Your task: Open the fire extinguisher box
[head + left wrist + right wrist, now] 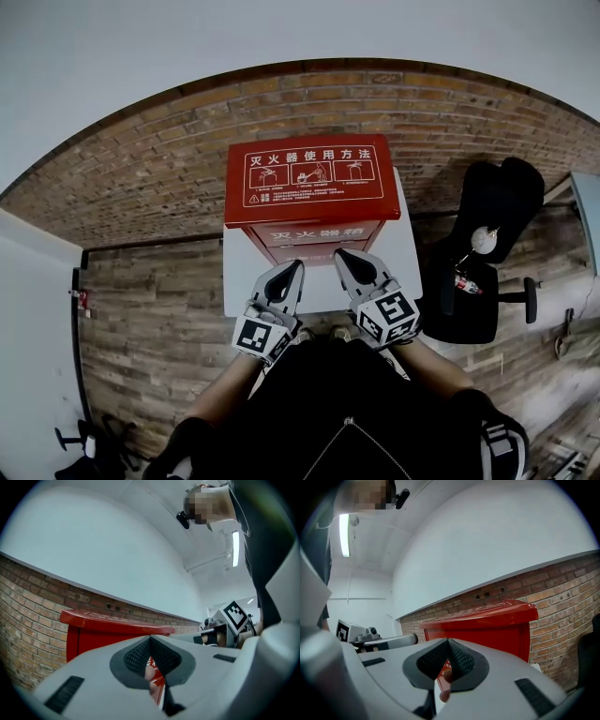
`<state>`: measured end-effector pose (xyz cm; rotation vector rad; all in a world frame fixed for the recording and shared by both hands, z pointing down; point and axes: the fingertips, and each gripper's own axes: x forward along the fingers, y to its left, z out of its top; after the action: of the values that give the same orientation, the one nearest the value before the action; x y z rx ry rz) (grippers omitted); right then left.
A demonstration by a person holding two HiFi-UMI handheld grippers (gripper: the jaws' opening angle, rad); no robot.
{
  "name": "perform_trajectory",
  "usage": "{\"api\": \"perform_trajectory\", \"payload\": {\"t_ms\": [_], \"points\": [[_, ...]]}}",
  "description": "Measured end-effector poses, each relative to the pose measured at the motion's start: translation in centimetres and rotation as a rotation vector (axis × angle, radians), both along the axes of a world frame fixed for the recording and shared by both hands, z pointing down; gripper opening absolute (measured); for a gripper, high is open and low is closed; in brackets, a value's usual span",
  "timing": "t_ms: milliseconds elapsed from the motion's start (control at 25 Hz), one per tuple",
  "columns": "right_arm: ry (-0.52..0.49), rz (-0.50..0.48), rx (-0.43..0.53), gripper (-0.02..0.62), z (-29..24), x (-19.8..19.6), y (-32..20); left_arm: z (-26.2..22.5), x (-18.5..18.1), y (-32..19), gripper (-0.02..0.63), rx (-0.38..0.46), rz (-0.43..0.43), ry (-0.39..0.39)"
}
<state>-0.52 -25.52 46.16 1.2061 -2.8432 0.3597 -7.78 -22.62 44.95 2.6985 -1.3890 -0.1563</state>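
Against the brick wall (141, 178), the fire extinguisher box (312, 183) stands red and shut on a white base (236, 272), its lid overhanging the front panel. Opening it well likely means slipping a tip under that front lip, near the middle or one at each side, and lifting evenly so the lid swings back instead of dragging the box. Left gripper (291, 274) and right gripper (352, 264) hover side by side just before the front, each with jaws pressed together on nothing, seemingly touching nothing
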Motion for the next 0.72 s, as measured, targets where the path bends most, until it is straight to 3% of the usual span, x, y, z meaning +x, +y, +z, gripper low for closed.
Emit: {"api": "perform_trajectory", "payload": {"t_ms": [440,720], "points": [[0.018,0.031,0.033,0.02,-1.2,0.3,-1.5,-0.5,-0.3,-1.3,0.046,-0.019,0.028,-0.02],[-0.011,-0.027,0.09,0.021,-2.5,1.3,-2.1,-1.1,-1.3,-2.6,0.048,0.015,0.026,-0.013]]}}
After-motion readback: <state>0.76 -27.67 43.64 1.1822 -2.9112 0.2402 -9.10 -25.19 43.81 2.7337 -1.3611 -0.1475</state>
